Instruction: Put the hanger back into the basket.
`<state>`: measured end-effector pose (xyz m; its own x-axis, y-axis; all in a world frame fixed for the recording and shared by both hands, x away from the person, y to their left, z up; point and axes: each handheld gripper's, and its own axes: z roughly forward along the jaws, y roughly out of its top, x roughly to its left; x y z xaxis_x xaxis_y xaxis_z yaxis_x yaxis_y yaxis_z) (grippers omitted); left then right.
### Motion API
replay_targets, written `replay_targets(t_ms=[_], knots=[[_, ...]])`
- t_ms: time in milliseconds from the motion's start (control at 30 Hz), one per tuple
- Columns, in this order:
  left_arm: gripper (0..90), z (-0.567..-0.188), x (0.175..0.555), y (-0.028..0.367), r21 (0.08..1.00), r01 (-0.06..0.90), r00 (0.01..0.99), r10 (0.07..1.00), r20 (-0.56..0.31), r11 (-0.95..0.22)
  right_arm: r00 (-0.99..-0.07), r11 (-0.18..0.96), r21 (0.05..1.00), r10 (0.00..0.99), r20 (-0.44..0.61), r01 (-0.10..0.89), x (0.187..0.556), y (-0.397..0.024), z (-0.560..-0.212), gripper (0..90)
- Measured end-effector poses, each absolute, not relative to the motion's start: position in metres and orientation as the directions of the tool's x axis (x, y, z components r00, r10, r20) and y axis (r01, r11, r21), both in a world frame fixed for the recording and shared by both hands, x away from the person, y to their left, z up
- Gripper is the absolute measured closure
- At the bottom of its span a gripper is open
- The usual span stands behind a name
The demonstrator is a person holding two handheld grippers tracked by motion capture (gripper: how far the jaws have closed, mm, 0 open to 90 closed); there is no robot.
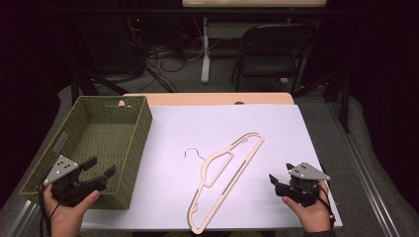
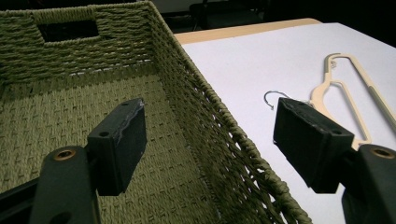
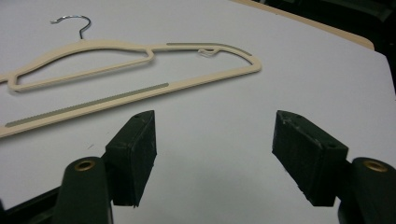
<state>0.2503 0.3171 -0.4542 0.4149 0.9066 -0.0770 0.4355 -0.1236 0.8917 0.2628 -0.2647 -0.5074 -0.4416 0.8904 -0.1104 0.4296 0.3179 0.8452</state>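
Both sets of black jaws sit right up close in the gripper views, and they're spread wide with nothing between them, nothing held on either side.

Left gripper [image 2: 210, 144] first: its one jaw hangs over the inside of the woven green basket [image 2: 70, 107], the other over the white sheet [image 2: 261, 60] outside it, so the basket's side wall runs up through the gap. Just past the tip of that outer jaw you can see the hanger [image 2: 348, 93], cream-coloured with a little metal hook, lying flat on the sheet. The same view gives a good look at the basket's woven floor and the handle cutout in its far wall.

Right gripper [image 3: 212, 154] looks across bare white sheet; the hanger lies ahead of its jaws and a bit off toward the left one, well apart from both, hook pointing away. Up close you get the grey strips on the hanger's arms and a small notch near one shoulder, which are barely there from above.

From the high view, the hanger [image 1: 225, 180] sits on the surface between the two grippers, nearer the right gripper [image 1: 284, 180], I think, though the angle makes it hard to say. The left gripper [image 1: 101, 170] is over the near corner of the basket [image 1: 99, 131], each one held in a hand.
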Motion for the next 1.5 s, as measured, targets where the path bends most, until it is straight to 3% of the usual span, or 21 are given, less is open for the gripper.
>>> replay_targets(t_ms=[300, 467, 1100, 1500], knots=[[26.9, -0.454, 0.251, 0.317, 0.869, 0.474, 0.424, 0.902, -0.083, -0.143, -0.480, 0.342, 0.805, 0.873, -0.082, 0.485, 0.270, -0.259, -0.505, 31.2], [27.1, -0.454, 0.250, 0.316, 0.867, 0.476, 0.428, 0.900, -0.082, -0.147, -0.518, 0.404, 0.738, 0.851, -0.087, 0.540, 0.278, -0.260, -0.506, 30.9], [27.9, -0.449, 0.247, 0.315, 0.880, 0.451, 0.436, 0.898, -0.069, -0.151, -0.652, 0.565, 0.586, 0.754, -0.080, 0.581, 0.309, -0.246, -0.497, 32.0], [28.1, -0.451, 0.248, 0.311, 0.873, 0.459, 0.445, 0.893, -0.069, -0.161, -0.742, 0.679, 0.486, 0.665, -0.090, 0.550, 0.340, -0.207, -0.483, 38.1]])
